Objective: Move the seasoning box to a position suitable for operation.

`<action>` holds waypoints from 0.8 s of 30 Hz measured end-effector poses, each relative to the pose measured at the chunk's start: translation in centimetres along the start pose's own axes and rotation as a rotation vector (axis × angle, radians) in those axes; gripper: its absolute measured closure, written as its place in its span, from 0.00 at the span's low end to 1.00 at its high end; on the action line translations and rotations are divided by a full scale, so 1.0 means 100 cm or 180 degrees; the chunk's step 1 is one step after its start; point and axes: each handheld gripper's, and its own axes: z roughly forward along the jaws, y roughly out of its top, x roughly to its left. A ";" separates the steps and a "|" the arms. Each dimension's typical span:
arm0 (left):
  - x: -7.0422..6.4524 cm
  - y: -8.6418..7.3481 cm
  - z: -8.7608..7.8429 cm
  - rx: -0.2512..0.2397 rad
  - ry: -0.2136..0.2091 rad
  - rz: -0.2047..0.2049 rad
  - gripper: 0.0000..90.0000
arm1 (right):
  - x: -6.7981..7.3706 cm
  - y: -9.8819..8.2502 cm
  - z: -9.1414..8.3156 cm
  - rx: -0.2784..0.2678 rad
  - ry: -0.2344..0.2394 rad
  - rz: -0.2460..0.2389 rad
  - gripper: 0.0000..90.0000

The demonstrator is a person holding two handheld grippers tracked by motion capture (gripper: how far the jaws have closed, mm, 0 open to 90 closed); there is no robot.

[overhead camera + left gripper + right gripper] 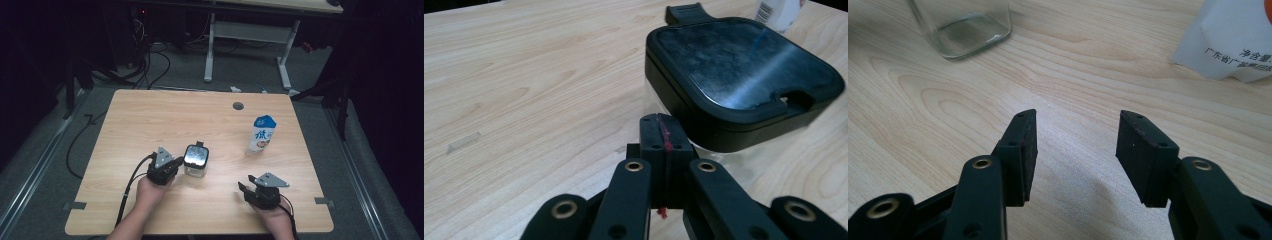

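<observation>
Left gripper (172, 165) has its jaws pressed together on nothing, just beside the glass jar (196, 162) with its black lid (744, 65). Right gripper (245, 187), nearer the person, stands wide and bare. Well beyond it, a milk carton (262, 134) stands upright on the wooden table (150, 115). Seen from the right gripper view, the jar's clear base (965, 30) appears; from the left gripper view, a barcode (767, 10) on the carton.

The room is dim, with light falling mainly on the pale wooden worktop (150, 120), which has a round cable hole (238, 106) near its far edge. Grey carpet (185, 72) covers the floor, black cables (150, 65) trail across it, and a white-legged desk (250, 30) stands behind.
</observation>
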 end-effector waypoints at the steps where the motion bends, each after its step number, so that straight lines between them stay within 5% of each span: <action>1: -0.002 0.000 -0.001 -0.0001 -0.0009 0.0004 1.00 | 0.000 0.000 0.000 0.0000 -0.0001 0.0004 0.56; 24: -0.044 -0.005 -0.004 -0.0060 -0.0268 0.0068 1.00 | -0.002 0.000 -0.001 -0.0006 -0.0009 0.0009 0.56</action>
